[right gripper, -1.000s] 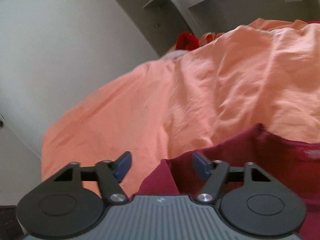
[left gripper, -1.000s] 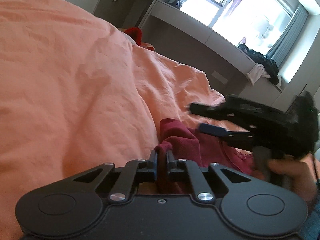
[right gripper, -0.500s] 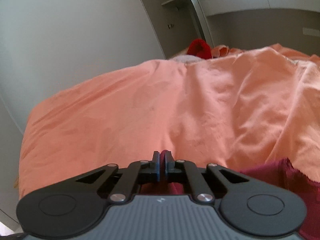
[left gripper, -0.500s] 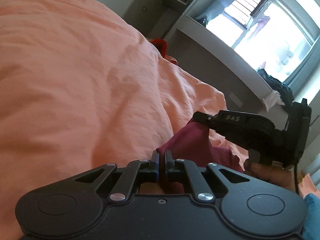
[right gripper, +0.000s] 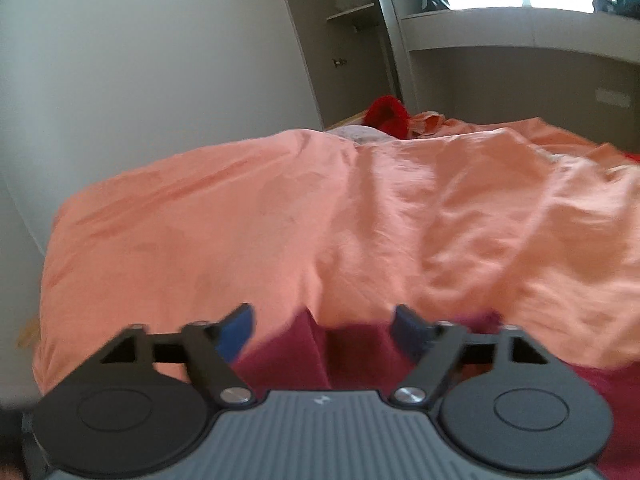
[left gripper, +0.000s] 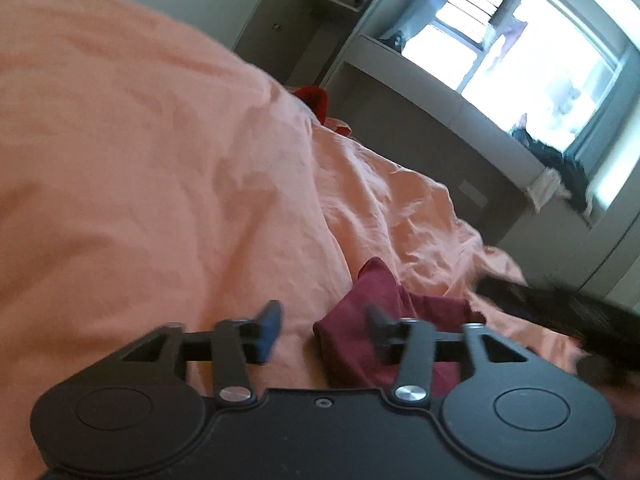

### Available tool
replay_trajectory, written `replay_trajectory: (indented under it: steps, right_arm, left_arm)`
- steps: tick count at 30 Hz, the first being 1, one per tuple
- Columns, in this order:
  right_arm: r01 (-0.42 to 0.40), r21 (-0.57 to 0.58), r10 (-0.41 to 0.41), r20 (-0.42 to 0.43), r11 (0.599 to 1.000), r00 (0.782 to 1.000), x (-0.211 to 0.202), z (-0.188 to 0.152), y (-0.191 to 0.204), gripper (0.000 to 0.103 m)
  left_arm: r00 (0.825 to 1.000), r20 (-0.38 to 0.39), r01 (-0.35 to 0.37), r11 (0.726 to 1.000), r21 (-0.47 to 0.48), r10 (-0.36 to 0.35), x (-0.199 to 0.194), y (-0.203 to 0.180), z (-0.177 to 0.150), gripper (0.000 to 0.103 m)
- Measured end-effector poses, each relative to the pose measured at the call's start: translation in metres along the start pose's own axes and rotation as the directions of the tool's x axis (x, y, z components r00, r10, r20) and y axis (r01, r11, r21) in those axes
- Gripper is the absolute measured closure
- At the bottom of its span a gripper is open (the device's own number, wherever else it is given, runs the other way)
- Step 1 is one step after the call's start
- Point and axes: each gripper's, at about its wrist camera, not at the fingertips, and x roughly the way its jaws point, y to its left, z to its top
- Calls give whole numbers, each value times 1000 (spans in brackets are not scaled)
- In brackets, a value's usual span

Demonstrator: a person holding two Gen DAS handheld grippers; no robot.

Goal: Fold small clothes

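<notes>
both grippers have just been opening. the left gripper stands spread, the maroon garment unpinched toward its right finger. the right gripper gapes directly over the same cloth, nearer.

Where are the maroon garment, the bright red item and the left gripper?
maroon garment [left gripper: 372, 300]: left wrist view, folded upper corner.
bright red item [right gripper: 386, 114]: right wrist view, its middle.
left gripper [left gripper: 324, 326]: left wrist view, midway between fingertips.

I've got the garment lying on the bedspread, just ahead of my left gripper and below my right gripper. Behind the bed sits a window ledge, clothes piled on its right end.
</notes>
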Motion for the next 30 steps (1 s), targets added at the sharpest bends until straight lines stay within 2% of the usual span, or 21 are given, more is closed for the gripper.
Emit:
replay_trajectory:
  steps: [4,9,13,16,17,22,24,26,30]
  right_arm:
    - [97,-113,-98,-6,989,995,-59,-38,-2,4]
    - [225,-188,-225,18,956,974,-133,-106,-4,0]
    - [355,-219,-351,58,909,935,-170,-156,-7,0]
    - [432,-227,-424,86,873,902,-189,-189,-12,0]
    - [445,-211,-433,102,871,896,-198,-199,-13,0]
    - [425,-93,-407,161,900,899,-238,-224,-21,0]
    - [426,-88,-405,187,900,895,-252,-236,-19,0]
    - [424,-86,-399,213,902,892,-266,-247,-16,0]
    - [435,-92,-398,269,896,877,-292,-270,-6,0]
  left_arm:
    - [998,-9,-55,993,104,56,5,-11,-4,44]
    - [988,-19,-144,969,202,151,12,-17,-11,44]
    - [983,-20,-171,951,257,182,13,-18,-15,42]
    - [984,-22,-168,954,249,179,12,-14,-15,42]
    - [984,-24,-166,955,245,177,10,-13,-14,42]
    - [990,-9,-133,967,219,138,-4,-6,-16,42]
    - [992,8,-126,968,216,127,-12,-7,-20,36]
    - [993,26,-121,968,218,118,-24,-11,-25,21]
    - [995,56,-92,974,208,82,-51,-16,-40,14]
